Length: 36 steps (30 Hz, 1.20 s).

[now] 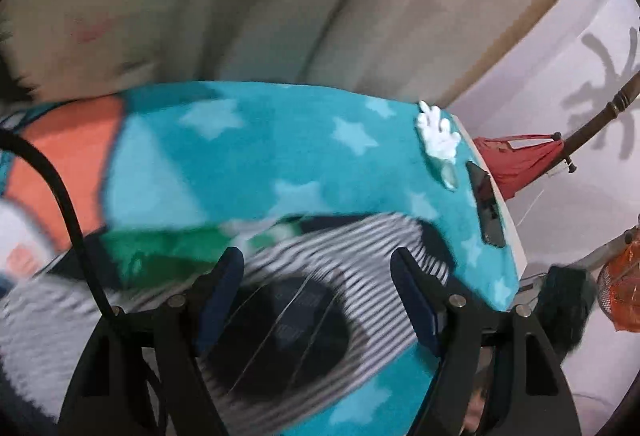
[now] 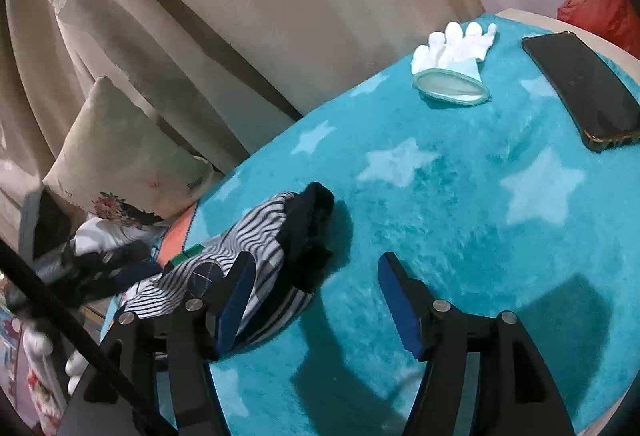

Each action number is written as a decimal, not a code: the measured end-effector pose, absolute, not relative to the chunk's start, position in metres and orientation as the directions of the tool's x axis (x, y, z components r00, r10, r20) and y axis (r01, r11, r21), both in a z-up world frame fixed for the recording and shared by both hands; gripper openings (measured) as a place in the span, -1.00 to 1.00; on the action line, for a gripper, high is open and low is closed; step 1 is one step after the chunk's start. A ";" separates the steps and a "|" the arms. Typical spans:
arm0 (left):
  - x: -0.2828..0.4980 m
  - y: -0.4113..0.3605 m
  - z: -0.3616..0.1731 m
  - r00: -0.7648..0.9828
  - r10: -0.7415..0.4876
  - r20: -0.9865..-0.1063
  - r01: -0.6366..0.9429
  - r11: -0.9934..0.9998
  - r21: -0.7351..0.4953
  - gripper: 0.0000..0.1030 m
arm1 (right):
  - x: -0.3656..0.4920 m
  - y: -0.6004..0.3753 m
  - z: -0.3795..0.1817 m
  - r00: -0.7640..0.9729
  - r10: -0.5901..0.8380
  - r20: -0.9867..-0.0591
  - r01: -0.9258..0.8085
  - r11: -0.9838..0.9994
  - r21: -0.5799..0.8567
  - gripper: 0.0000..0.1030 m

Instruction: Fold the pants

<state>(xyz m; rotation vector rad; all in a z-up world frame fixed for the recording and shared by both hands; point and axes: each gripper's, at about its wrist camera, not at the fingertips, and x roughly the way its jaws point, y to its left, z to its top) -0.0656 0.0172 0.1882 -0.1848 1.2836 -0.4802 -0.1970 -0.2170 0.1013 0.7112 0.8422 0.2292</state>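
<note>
Pants (image 2: 256,256) lie on a blanket (image 2: 460,204) at the near left; a glove (image 2: 452,64) sits far behind them, a phone (image 2: 580,88) to its right, a pillow (image 2: 120,152) beyond the blanket's left edge.

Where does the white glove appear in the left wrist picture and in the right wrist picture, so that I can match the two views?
Left wrist view: the white glove lies at the upper right, on the far edge of the teal star blanket.
Right wrist view: the white glove lies at the upper centre-right, cuff toward the camera.
Shared landmark: the black phone lies just to the right of the glove in both views.
</note>
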 end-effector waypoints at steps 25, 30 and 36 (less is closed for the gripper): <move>-0.059 0.019 0.186 0.205 -0.490 -0.847 0.242 0.864 -0.441 -0.28 | -0.167 -0.121 0.150 0.649 0.503 -0.571 -0.219 0.842 0.493 -0.64; -0.104 0.109 0.223 0.408 -0.371 -0.835 0.125 0.928 -0.351 0.10 | -0.167 -0.056 0.169 0.607 0.533 -0.589 -0.401 0.846 0.353 -0.60; -0.153 0.184 0.239 0.489 -0.324 -0.810 0.032 0.935 -0.354 0.22 | -0.172 0.011 0.146 0.428 0.598 -0.678 -0.542 0.770 0.337 -0.20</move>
